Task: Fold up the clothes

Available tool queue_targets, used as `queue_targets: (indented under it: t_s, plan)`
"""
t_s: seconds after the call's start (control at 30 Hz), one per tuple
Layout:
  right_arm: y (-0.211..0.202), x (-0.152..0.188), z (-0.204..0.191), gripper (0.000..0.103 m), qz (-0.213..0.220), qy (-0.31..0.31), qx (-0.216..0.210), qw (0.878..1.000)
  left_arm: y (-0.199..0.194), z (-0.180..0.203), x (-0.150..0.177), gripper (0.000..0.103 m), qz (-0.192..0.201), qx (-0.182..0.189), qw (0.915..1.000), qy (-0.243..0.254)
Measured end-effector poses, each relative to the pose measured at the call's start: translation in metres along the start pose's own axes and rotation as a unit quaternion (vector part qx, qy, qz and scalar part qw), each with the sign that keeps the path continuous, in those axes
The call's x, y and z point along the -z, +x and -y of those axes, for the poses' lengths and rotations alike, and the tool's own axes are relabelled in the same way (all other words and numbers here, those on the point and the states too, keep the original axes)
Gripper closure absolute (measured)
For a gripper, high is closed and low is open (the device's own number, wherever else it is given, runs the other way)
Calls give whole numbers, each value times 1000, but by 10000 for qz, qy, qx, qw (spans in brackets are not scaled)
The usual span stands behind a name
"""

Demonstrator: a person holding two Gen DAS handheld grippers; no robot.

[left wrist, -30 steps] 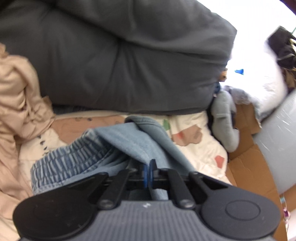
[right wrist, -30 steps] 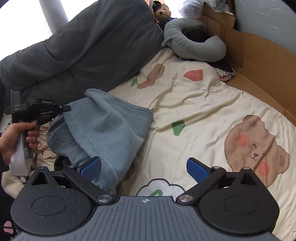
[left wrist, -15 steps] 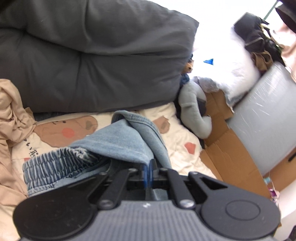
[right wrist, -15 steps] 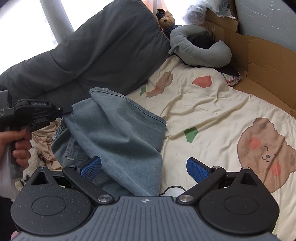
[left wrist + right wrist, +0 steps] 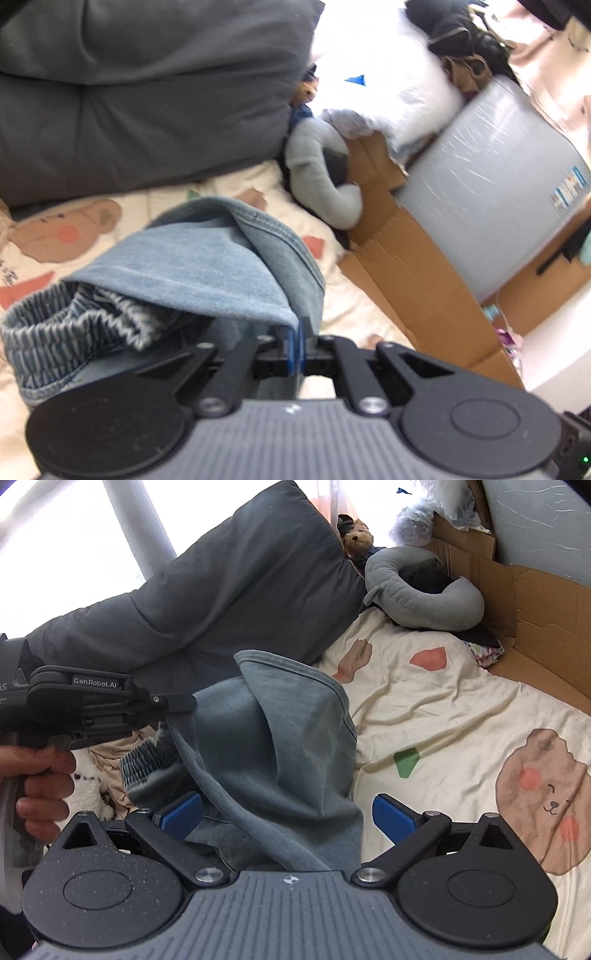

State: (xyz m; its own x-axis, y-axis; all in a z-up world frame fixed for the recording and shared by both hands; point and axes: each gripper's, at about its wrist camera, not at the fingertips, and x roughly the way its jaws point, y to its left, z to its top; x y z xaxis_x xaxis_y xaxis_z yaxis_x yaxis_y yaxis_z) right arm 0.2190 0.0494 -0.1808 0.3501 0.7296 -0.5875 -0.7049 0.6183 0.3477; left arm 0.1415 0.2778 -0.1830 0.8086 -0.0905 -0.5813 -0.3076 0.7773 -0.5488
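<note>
- The jeans (image 5: 280, 760) are being held up over the middle of the bed (image 5: 461, 709), with an edge of the denim being pinched in the clenched left gripper (image 5: 295, 341); the elastic waistband (image 5: 55, 332) is hanging loose beside it.
- The right gripper (image 5: 288, 818) is being kept released, with its blue pads (image 5: 391, 818) wide apart and a fold of denim lying between them without being pressed.
- A slip is being risked: only a thin edge is being pinched, and the weight of the hanging cloth is likely to drag it out of the left gripper if the jeans are being swung or tugged.
- A crooked fold is being risked as well, since the cloth is being bunched and twisted and only one corner is being controlled.
- The trailing leg may be snagged on the beige clothes (image 5: 122, 749) heaped at the bed's left edge, or dragged against the grey duvet (image 5: 229, 590) along the far edge.
- A flattened cardboard box (image 5: 535, 605) is lining the bed's right edge; nothing is being seen inside it, and no other container is being shown.
</note>
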Motion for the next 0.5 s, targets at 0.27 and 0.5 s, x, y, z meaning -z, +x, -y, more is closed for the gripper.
queue_targets:
  t_s: [0.27,0.5]
  plan:
    - [-4,-1,8,13,201,54,77,9998,12,22,22,101,-233,380,9990,17]
    - [-1,6,8,19,136,-115,46,9998,23,40,42,101,-389,911,9951,-32]
